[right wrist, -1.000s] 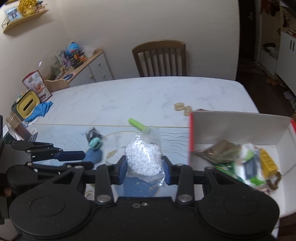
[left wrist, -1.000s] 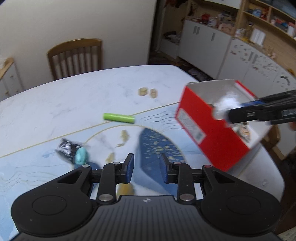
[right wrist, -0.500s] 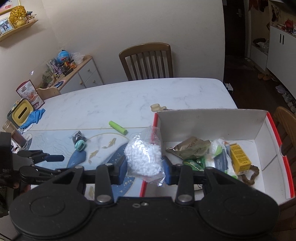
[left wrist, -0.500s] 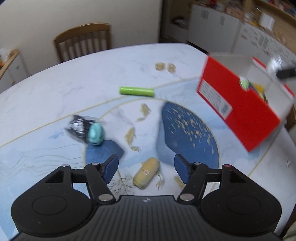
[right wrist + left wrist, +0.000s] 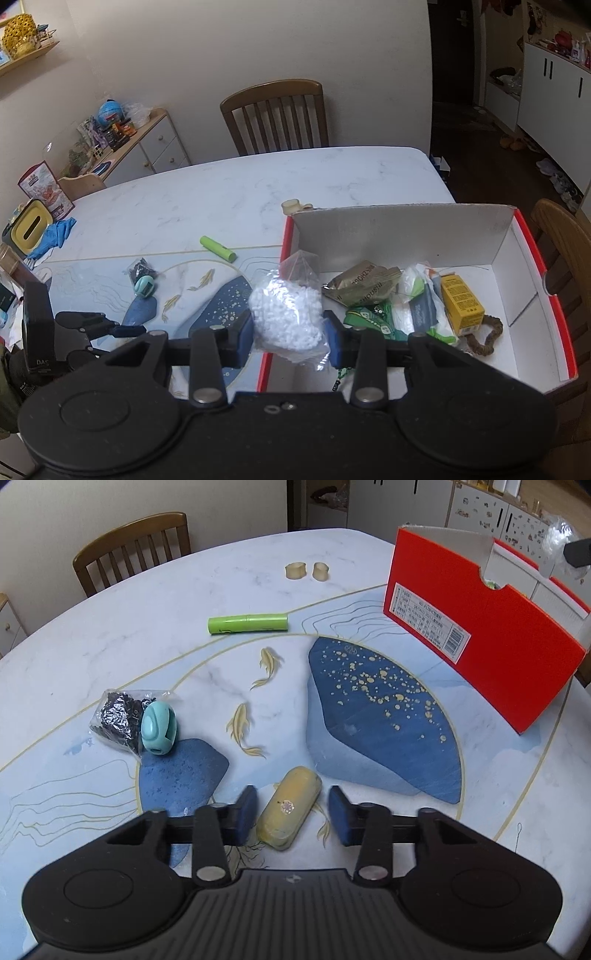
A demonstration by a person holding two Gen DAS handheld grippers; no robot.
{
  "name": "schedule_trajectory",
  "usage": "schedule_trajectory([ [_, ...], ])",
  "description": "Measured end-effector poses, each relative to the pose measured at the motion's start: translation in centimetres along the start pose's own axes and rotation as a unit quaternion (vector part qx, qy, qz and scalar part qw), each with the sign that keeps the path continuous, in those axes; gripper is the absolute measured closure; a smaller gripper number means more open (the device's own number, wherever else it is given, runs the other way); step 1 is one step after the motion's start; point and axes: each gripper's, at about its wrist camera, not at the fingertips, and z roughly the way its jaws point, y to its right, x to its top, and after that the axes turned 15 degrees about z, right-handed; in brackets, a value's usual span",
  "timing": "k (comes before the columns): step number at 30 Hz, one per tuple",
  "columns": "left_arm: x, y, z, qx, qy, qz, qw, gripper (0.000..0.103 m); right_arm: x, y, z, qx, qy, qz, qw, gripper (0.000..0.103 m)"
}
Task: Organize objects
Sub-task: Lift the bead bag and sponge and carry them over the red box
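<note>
Five loose things lie on the table (image 5: 110, 627) outside the red box (image 5: 491, 635): one yellow oblong case (image 5: 290, 806), one green tube (image 5: 247, 624), one teal egg-shaped gadget (image 5: 159, 729), one small clear bag of dark bits (image 5: 114, 716) touching that gadget, and a pair of tan rings (image 5: 306, 571) counted as two pieces, side by side. Taking the red box as the mark, the rings sit just beyond its far left corner, the green tube lies left of it and apart, the teal gadget and dark bag are well to its left, and the yellow case is left of it toward the near edge. The left gripper (image 5: 293, 812) is spread wide, its blue pads on either side of the yellow case without touching it; the case is rounded at both ends, matte yellow, with a small round sticker on top. The right gripper (image 5: 288, 334) is clamped on one clear bag of white beads (image 5: 284, 314), held above the box's left wall, the bag's top peaking into a crumpled point. Inside the white-lined box lie one olive foil pouch (image 5: 364, 282), one yellow carton (image 5: 461, 304), one brown braided loop (image 5: 487, 334), some green-and-white packets (image 5: 384, 321) whose count cannot be told, and a white plastic wrapper (image 5: 415, 282).
</note>
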Motion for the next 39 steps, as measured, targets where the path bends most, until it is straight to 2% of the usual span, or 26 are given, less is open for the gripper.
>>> schedule_trajectory([
  [4, 0.0, 0.1, -0.1, 0.009, 0.003, 0.0, 1.0, 0.07, 0.1, 0.2, 0.1, -0.004, 0.002, 0.007, 1.0, 0.065],
  [11, -0.2, 0.2, -0.4, 0.015, 0.003, -0.03, 0.9994, 0.077, 0.3, 0.5, 0.2, -0.007, 0.006, 0.016, 1.0, 0.065],
  [13, -0.1, 0.3, -0.5, 0.012, 0.002, -0.037, 0.9992, 0.082, 0.4, 0.7, 0.1, -0.007, 0.007, 0.018, 1.0, 0.065],
  [21, 1.5, 1.6, -2.2, 0.003, 0.024, -0.062, 0.9978, 0.083, 1.0, 1.9, -0.8, -0.006, 0.017, 0.024, 1.0, 0.065],
  [31, 7.2, 5.4, -5.9, -0.011, 0.072, -0.085, 0.9937, 0.083, 2.0, 5.5, -2.3, -0.003, 0.032, 0.032, 0.999, 0.065],
  [39, 12.5, 9.7, -7.0, -0.021, 0.098, -0.076, 0.992, 0.083, 2.7, 9.4, -3.1, -0.008, 0.037, 0.034, 0.999, 0.065],
])
